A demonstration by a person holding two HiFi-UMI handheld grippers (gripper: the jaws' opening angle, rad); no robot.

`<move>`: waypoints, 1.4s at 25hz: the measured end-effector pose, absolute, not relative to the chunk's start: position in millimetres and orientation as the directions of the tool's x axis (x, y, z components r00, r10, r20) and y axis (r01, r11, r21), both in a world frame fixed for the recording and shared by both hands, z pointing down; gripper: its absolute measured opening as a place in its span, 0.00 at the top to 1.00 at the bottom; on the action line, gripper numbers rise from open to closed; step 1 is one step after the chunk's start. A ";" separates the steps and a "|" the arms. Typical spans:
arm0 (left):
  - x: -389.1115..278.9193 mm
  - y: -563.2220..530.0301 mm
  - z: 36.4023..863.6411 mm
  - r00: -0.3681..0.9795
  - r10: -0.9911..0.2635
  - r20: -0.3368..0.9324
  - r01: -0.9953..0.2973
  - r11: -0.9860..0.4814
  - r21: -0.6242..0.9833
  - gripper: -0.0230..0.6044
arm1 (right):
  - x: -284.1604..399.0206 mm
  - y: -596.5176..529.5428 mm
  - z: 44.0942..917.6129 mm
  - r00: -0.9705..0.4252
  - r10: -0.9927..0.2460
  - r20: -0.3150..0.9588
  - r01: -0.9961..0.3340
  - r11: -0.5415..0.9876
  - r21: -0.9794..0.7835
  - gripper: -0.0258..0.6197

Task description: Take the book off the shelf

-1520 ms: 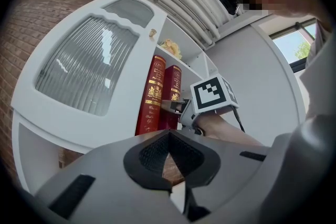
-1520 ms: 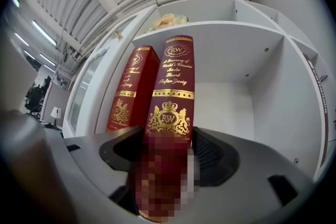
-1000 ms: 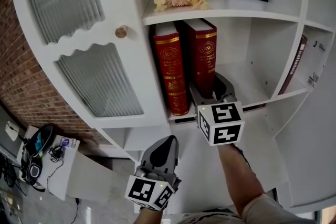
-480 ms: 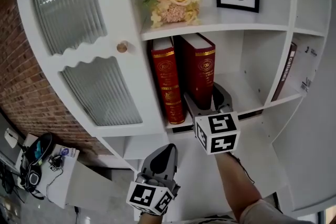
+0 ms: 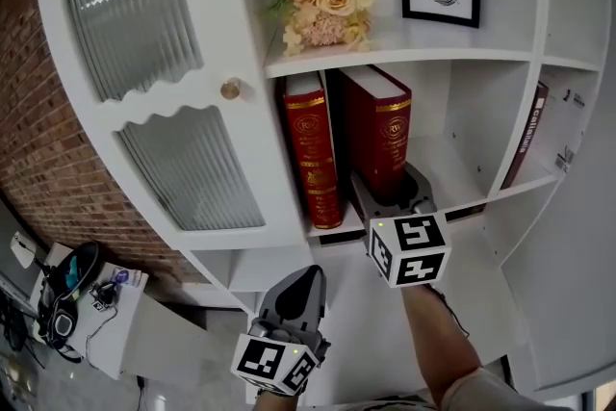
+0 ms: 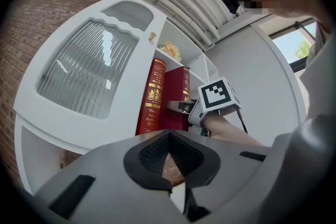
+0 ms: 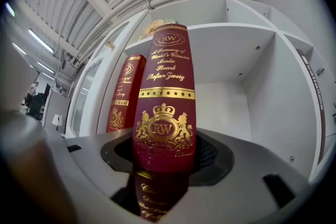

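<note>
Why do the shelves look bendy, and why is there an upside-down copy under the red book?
Head view: the wide lens curves the shelf's edges. Right gripper view: that bulge swells the red book; the copy is its reflection on the glossy jaws of the right gripper, closing on it.

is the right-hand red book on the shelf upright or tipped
Tipped: the right red book leans away from the upright left red book, its top tilted out toward the camera.

Dark red book (image 7: pixel 165 97), gold lettering
</note>
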State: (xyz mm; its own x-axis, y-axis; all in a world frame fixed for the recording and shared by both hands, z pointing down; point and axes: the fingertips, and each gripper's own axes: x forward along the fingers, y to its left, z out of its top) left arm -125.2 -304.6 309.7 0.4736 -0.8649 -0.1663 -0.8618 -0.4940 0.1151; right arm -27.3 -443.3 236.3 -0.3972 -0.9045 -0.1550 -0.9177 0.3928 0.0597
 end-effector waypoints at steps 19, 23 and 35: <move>-82.3 -265.0 307.0 0.588 -0.790 -0.173 -0.787 -0.608 0.104 0.95 | 25.4 -363.7 241.5 -0.369 -0.895 -0.251 -0.923 0.385 -0.014 0.57; -81.1 -254.8 306.5 0.596 -0.784 -0.175 -0.781 -0.616 0.103 0.95 | 33.3 -346.7 243.1 -0.370 -0.888 -0.273 -0.913 0.401 -0.068 0.57; -77.3 -226.1 304.5 0.630 -0.755 -0.182 -0.755 -0.650 0.088 0.95 | 28.8 -285.4 261.6 -0.374 -0.869 -0.325 -0.917 0.398 -0.009 0.57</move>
State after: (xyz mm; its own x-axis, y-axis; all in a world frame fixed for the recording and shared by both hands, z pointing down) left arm -77.3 -226.1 304.5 0.6298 -0.7552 -0.1817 -0.7545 -0.6504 0.0878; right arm 28.8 -285.4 261.6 -0.3737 -0.8686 -0.3255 -0.9173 0.3980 -0.0090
